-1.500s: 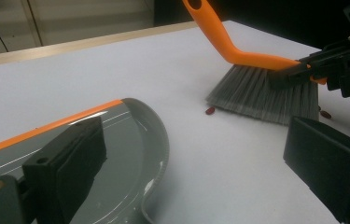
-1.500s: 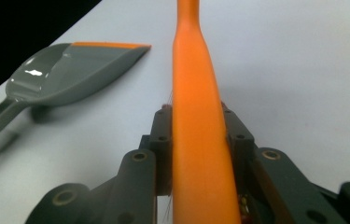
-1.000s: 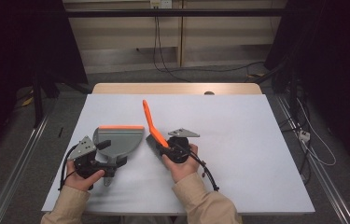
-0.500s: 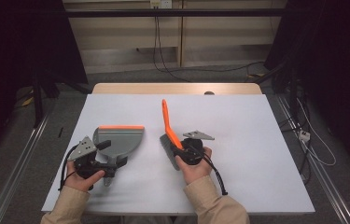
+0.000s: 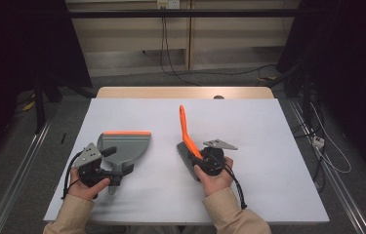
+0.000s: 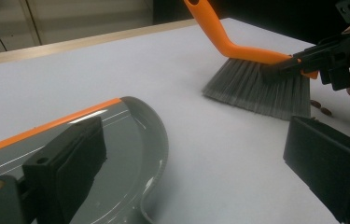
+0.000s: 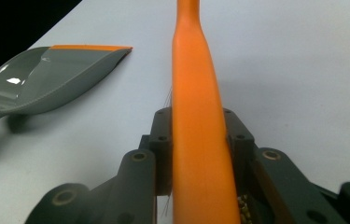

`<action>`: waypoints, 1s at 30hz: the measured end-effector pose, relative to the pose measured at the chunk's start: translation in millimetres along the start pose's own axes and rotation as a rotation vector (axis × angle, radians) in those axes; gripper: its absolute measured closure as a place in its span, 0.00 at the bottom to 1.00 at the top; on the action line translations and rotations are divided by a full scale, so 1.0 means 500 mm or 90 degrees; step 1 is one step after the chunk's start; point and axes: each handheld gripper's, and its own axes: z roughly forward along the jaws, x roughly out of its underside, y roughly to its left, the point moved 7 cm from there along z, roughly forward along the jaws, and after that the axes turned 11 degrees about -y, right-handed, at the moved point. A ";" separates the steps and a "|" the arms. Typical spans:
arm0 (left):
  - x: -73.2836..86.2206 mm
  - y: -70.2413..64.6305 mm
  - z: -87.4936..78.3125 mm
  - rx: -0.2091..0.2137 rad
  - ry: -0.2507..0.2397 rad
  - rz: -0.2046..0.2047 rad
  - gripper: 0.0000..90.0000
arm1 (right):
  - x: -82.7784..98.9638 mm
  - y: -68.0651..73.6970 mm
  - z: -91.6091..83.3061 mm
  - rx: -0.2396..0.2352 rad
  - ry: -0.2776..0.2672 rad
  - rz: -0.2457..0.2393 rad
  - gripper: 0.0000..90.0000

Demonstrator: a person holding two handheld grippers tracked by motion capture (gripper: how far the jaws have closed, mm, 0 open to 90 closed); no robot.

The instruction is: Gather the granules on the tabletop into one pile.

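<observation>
With the right gripper [image 5: 204, 157] clamped on the orange-handled grey-bristled hand brush [image 5: 186, 136], right of the grey plastic orange-lipped dustpan [image 5: 124, 144], and the left gripper [image 5: 106, 168] seemingly gripping that dustpan's handle, sweeping is under way; next, brush the small brown crumbs [image 6: 321, 107] toward the dustpan.

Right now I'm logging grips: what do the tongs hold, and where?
Right tongs clamp the brush by its orange back. Left tongs hold the dustpan at its handle end.
</observation>
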 end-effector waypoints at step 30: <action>0.008 0.005 0.007 -0.005 0.011 -0.005 0.06 | -0.070 -0.126 0.031 -0.030 -0.012 -0.159 0.79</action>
